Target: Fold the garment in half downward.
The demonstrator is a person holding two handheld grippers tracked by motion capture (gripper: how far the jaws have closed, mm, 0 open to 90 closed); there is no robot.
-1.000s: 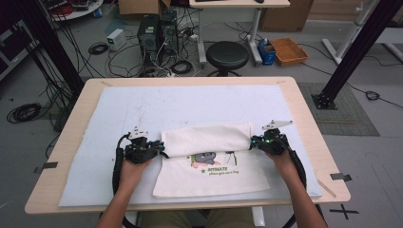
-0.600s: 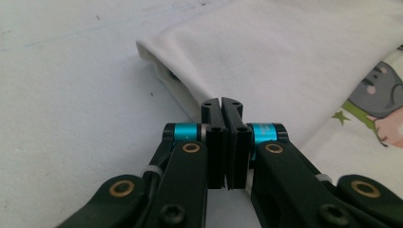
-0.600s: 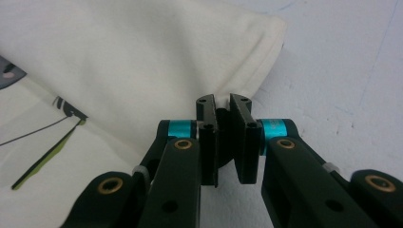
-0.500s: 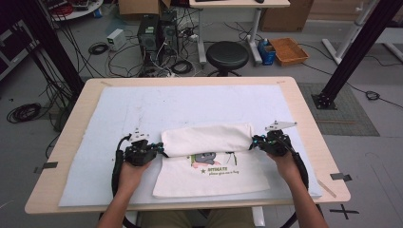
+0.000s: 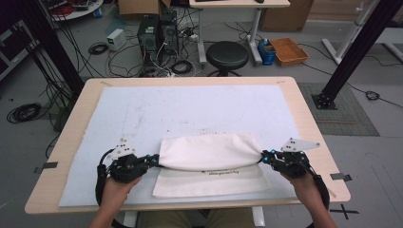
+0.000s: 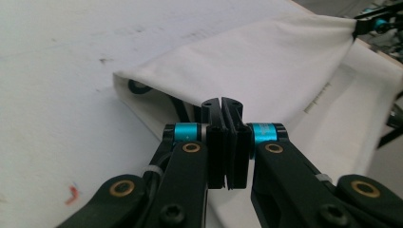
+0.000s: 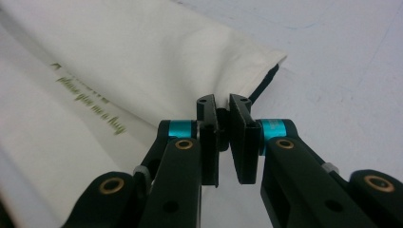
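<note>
A cream cloth bag (image 5: pixel 209 152) lies on the white mat near the table's front edge, its far part folded over toward the person. A line of green print (image 5: pixel 221 172) shows just below the fold. My left gripper (image 5: pixel 154 160) is shut on the fold's left corner, and the cloth (image 6: pixel 266 61) stretches away from my left gripper (image 6: pixel 222 107) pinched on it. My right gripper (image 5: pixel 264 156) is shut on the right corner. There the cloth (image 7: pixel 142 52) sits pinched in my right gripper (image 7: pixel 223 108), with a dark strap edge (image 7: pixel 266 80) at the corner.
The white mat (image 5: pixel 190 109) covers most of the wooden table (image 5: pixel 309 123). On the floor beyond stand a black stool (image 5: pixel 228 54), computer towers (image 5: pixel 157 31) with cables, and a basket (image 5: pixel 287 50). Black frame posts (image 5: pixel 351 52) rise at both sides.
Both grippers have drawn the folded edge toward the person and slightly apart. The fold now covers the bag's green logo, leaving a line of print visible.
</note>
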